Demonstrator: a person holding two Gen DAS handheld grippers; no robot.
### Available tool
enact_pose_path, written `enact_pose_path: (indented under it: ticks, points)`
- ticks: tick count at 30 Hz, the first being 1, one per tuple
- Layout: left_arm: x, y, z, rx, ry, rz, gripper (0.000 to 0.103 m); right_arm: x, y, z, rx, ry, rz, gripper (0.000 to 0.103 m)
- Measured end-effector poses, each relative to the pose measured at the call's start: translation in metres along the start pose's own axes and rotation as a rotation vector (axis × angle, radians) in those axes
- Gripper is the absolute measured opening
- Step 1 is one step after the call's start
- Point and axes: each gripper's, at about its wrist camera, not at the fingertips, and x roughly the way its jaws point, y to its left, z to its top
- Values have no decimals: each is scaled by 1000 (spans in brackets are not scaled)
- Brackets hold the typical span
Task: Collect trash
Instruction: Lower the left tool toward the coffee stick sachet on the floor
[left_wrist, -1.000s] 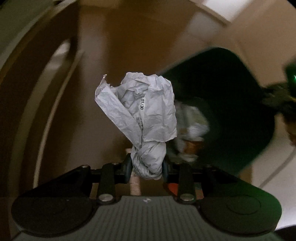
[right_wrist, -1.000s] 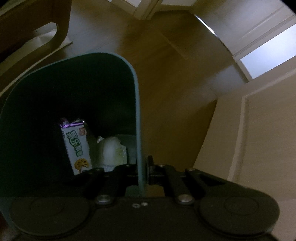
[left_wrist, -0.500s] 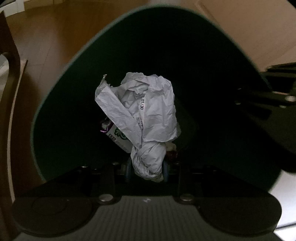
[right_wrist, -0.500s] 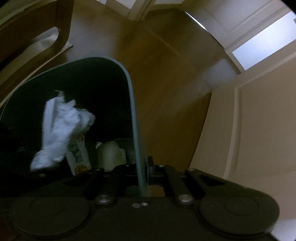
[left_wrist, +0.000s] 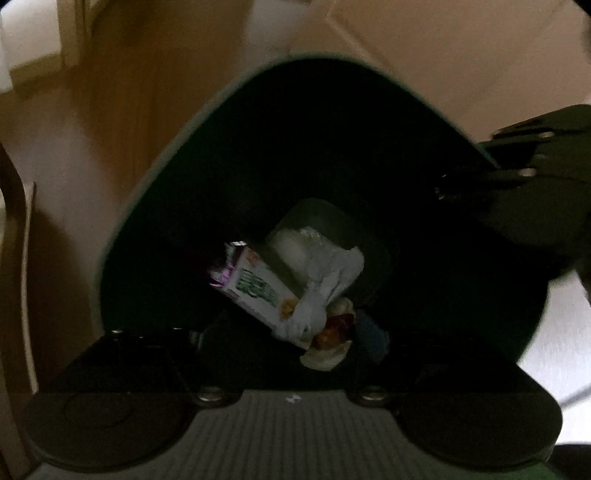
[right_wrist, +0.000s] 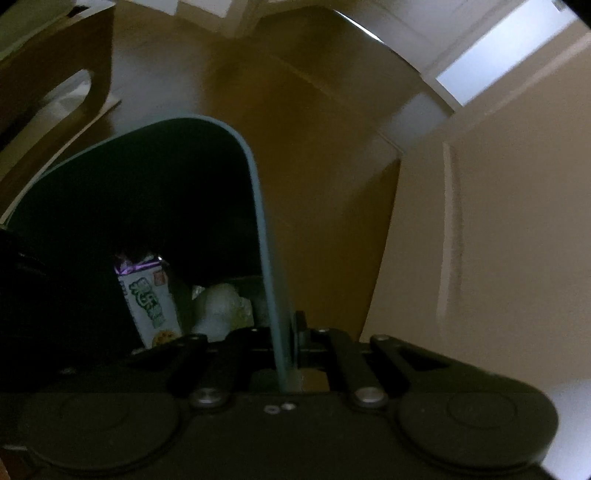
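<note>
Hovering over the mouth of the dark green bin (left_wrist: 155, 206), the left gripper (left_wrist: 291, 332) has its jaws opening, spread wide with nothing between them. The crumpled white paper (left_wrist: 328, 280) lies down at the bottom of the bin, resting against a snack carton (left_wrist: 255, 291) and beside a brownish food wrapper (left_wrist: 332, 328). At the right of the left wrist view the right gripper (left_wrist: 517, 184) shows as a dark shape at the rim; in its own view the right gripper (right_wrist: 290, 343) is pinched tight on the thin bin wall (right_wrist: 269, 280).

That pinch is the weak point. The wall is thin and smooth, so a twist of the right wrist could probably let it slip out and leave the bin tipping toward the wooden floor (right_wrist: 325, 206), spilling what is collected. The left fingers hang low inside the opening; pulling back toward the near rim without lifting first could catch the edge and jerk the bin against the right grip. A chair (right_wrist: 55, 88) stands at far left, close enough to snag a wide swing.
</note>
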Motion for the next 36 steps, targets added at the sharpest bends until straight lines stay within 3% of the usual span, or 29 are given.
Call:
enact_pose_path:
  ticks: [5,11,18,24,28,32,36]
  points:
    - [-37,37,-20,48,-41,10,76,6,-11,-1,39,26,-10,3]
    - [-44,72,-50,86,10,30,76,6,-20,-2,91,86,-24,3]
    - [26,111,-74,39,192,100,76,6,-22,-10,98,147,-62,3]
    - [131,164,-75,-260,401,212,76,4,-24,-11,110,179,-67,4]
    - [171,177,-72,-364,414,212,76,1,-28,-14,131,212,-59,3]
    - [208,168,-70,-300,417,277,76,-3,-30,-25,166,245,-46,3]
    - [226,160,-76,-302,432,301,75,-2,-28,-28,190,271,-39,3]
